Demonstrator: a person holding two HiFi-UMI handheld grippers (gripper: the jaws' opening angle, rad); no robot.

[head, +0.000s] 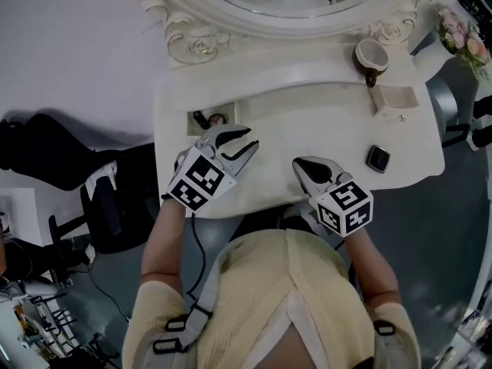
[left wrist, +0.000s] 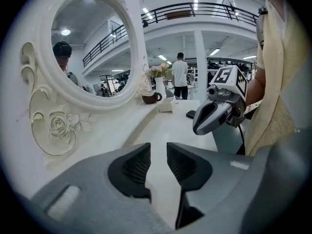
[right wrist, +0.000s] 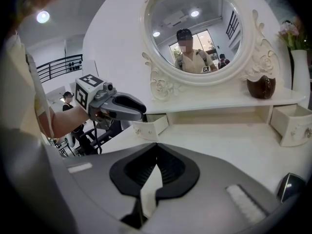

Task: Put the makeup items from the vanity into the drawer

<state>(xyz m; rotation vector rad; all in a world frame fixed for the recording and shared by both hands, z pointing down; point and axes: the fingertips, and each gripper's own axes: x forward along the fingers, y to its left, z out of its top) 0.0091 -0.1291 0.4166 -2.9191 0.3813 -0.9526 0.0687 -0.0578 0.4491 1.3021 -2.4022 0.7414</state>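
step: between picks, dark items (head: 209, 118) lie in left drawer (head: 191, 121) | left tool (head: 250, 141) slightly apart, empty | right tool (head: 300, 163) together, empty | compact (head: 377, 158) on tabletop (head: 307, 125) at right | next: right tool should open wide, reach compact

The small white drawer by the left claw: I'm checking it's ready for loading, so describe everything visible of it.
The small white drawer, apparently painted wood, stands pulled out from under the shelf of the white vanity. Its front carries two small knobs. Inside lie small dark items, too small to identify. The open, empty left claw hangs just beside it.
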